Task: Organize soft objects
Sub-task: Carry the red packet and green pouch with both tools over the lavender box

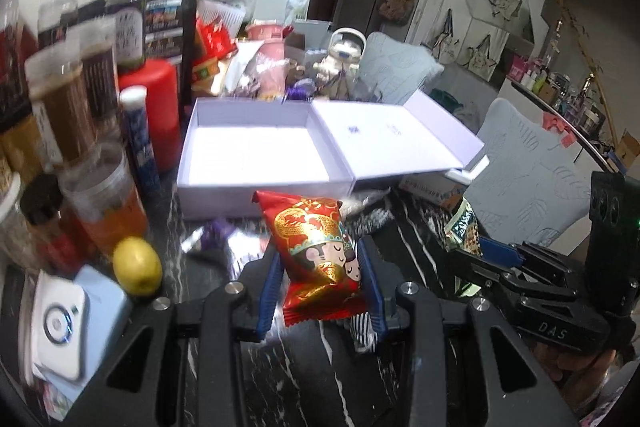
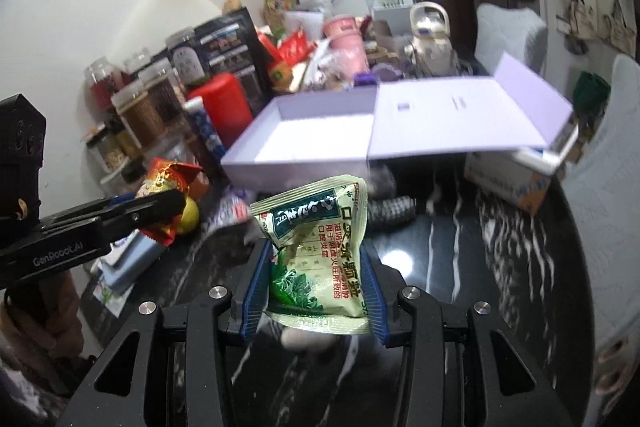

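Observation:
My left gripper point(image 1: 320, 267) is shut on a red and gold snack packet point(image 1: 316, 243) and holds it above the black marble table, just in front of the open lilac box point(image 1: 256, 151). My right gripper point(image 2: 316, 267) is shut on a green and white sachet point(image 2: 320, 247), also held above the table in front of the box point(image 2: 308, 135). The box is empty, its lid point(image 1: 392, 135) folded open to the right. The right gripper with the green sachet point(image 1: 464, 227) shows at the right of the left wrist view. The left gripper with the red packet point(image 2: 168, 183) shows at the left of the right wrist view.
Jars point(image 1: 80, 99), a red canister point(image 1: 160, 107), a blue tube point(image 1: 140, 143) and a lemon point(image 1: 136, 265) crowd the table's left. Clutter and an astronaut figure point(image 1: 340, 63) stand behind the box. A striped soft item point(image 2: 392, 209) and a carton point(image 2: 508, 183) lie near the box. Grey cushions point(image 1: 524, 171) sit right.

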Motion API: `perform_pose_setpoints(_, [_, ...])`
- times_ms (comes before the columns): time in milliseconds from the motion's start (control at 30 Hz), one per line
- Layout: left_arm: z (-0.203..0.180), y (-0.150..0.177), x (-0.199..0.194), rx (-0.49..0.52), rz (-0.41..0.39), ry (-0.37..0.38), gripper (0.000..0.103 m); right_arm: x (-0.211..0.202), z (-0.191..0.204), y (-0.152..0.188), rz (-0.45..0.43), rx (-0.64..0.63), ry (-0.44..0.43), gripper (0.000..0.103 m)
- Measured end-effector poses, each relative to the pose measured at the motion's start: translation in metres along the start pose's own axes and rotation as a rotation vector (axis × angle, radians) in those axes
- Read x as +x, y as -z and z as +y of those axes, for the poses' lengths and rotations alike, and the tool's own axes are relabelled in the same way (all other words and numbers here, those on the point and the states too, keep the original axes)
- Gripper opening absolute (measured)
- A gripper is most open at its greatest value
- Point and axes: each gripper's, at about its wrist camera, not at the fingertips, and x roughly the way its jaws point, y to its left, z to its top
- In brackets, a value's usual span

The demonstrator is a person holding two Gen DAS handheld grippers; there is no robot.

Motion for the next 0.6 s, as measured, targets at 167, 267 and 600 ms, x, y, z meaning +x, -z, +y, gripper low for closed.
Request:
perform_pose_setpoints(167, [0.002,-0.028,-0.007,0.034,-0.083,-0.031,0.036,-0.002,0.000,-0.028,-0.044,-0.021,0.002,0.043])
perform_pose_setpoints(267, [0.003,-0.045,-0.004,0.046,-0.119,-0.029,0.036,0.000,-0.001,-0.047,-0.072,-0.030,0.023,0.043])
perform_pose_setpoints(600, [0.014,-0.102,0.020,0.078,-0.218,-0.070,0.037,0.016,-0.006,-0.110,-0.197,-0.088,0.052,0.043])
